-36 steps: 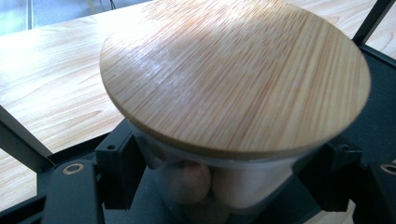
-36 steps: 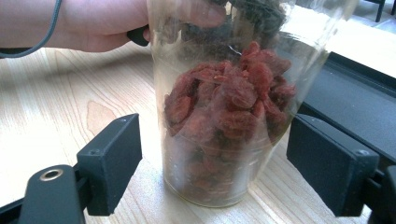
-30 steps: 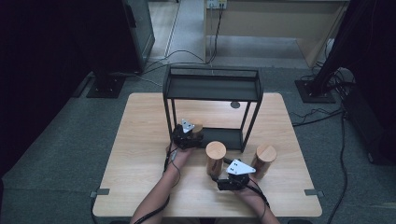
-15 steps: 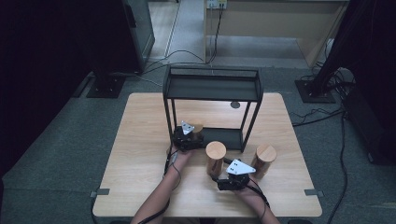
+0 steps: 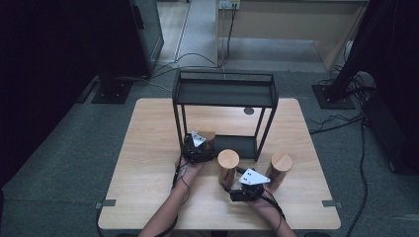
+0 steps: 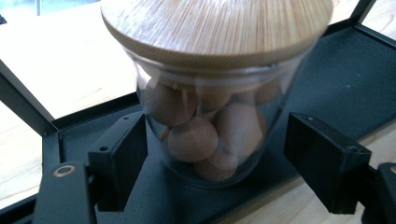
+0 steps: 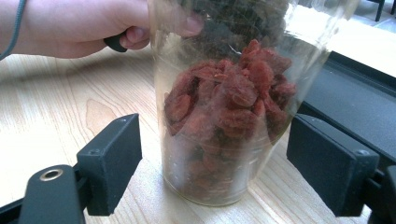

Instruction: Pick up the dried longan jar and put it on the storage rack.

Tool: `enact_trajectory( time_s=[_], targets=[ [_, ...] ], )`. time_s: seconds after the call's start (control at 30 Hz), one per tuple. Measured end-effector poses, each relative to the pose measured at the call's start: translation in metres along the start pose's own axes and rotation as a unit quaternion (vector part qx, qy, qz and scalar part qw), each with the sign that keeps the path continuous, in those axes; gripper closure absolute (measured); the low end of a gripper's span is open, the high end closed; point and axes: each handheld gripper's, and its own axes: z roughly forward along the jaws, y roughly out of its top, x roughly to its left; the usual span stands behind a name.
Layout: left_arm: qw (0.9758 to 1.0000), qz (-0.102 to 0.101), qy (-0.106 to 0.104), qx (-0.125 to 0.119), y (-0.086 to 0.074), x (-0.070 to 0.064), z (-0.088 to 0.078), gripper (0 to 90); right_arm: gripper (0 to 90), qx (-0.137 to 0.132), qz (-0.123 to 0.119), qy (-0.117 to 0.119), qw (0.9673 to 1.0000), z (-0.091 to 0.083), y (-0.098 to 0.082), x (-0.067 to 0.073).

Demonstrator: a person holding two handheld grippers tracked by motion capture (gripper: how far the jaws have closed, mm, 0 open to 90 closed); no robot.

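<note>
Left tongs (image 6: pixel 215 163) stand parted around the jar of wooden balls (image 6: pixel 212 116); their jaws have just been opening, and both pads now sit clear of the glass, one on either side, with the jar between them. That jar stands upright on the lower shelf of the black rack (image 5: pixel 225 94), at its left end, its bamboo lid (image 6: pixel 217 28) on top. Through the glass I see pale round balls heaped to near the rim. From above, my left hand (image 5: pixel 190 168) lies just in front of the rack's left leg.

Right tongs (image 7: pixel 215 168) are wide too, and straddle the jar of red dried berries (image 7: pixel 229 116), which stands upright on the table (image 5: pixel 148 148) straight ahead of them, pads apart from the glass on both sides. In the high view this is the middle lidded jar (image 5: pixel 228 167), just in front of the shelf; a third lidded jar (image 5: pixel 280 169) stands to its right, near my right hand (image 5: pixel 257 200).

As I judge it, the ball jar is set down and released, so the berry jar comes next: its long axis is vertical, it lies dead ahead of the right tongs, and the shelf waits just beyond it.
</note>
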Motion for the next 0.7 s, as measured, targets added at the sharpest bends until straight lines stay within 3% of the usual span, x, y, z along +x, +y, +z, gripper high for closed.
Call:
enact_trajectory(
  time_s=[0.2, 0.33, 0.7],
  targets=[
    [0.9999, 0.011, 0.001, -0.001, -0.005, -0.004, -0.005, 21.7, 18.0, 0.000, 0.000, 0.000, 1.0000, 0.000, 0.000, 0.000],
    [1.0000, 0.001, -0.007, 0.000, -0.006, -0.002, -0.011, 21.7, 18.0, 0.000, -0.001, -0.001, 1.0000, 0.000, 0.000, 0.000],
    [0.9997, 0.012, -0.022, -0.003, -0.015, 0.003, -0.020, 21.8, 18.0, 0.000, 0.000, -0.001, 1.0000, 0.000, 0.000, 0.000]
  ],
)
